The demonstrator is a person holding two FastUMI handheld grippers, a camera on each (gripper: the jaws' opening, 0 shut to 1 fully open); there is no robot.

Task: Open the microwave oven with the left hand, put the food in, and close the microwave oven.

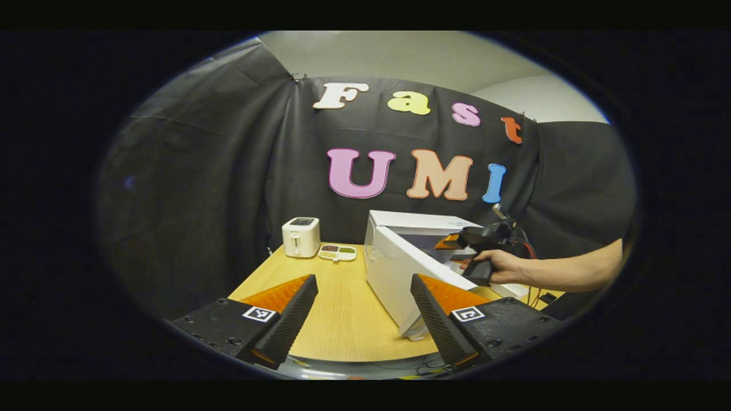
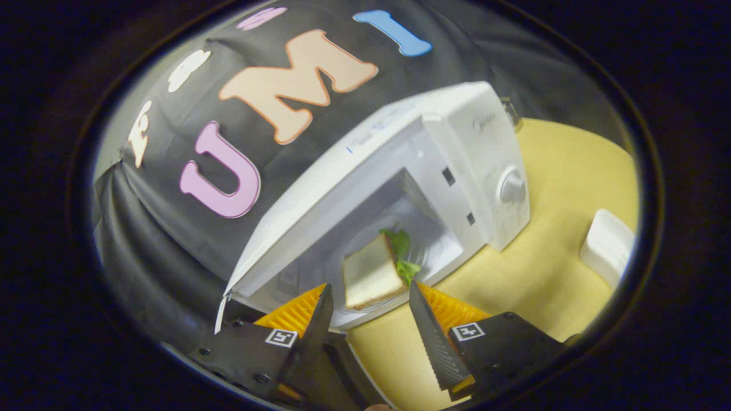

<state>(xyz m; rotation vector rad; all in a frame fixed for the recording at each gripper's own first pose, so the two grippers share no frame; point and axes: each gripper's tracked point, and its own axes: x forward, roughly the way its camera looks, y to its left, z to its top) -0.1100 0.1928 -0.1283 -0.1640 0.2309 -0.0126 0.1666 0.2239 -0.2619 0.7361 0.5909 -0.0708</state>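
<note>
Two ribbed orange-and-black fingers of the left gripper (image 1: 364,314) are seen at the bottom of the left gripper view, set wide apart with nothing between them. Beyond them, a pale wooden table (image 1: 342,308) with a rounded near edge is shown, bare across its middle. The white microwave oven (image 1: 408,260) is placed right of centre, its door (image 1: 400,279) swung wide towards the camera. At the cavity, the right gripper (image 1: 457,242) is held by a hand (image 1: 502,265) reaching in from the right edge. A small white toaster (image 1: 301,236) and a flat white tray with coloured pieces (image 1: 337,252) are set at the table's far left.

In the right gripper view, that gripper's (image 2: 368,317) fingers are also spread, empty, just before the open cavity. A sandwich (image 2: 374,274) of pale bread with green leaf is laid on the clear round glass plate (image 2: 365,251) inside. A round knob (image 2: 512,186) is seen on the smooth white front panel. A white block (image 2: 608,245) is seen at the right edge.
</note>
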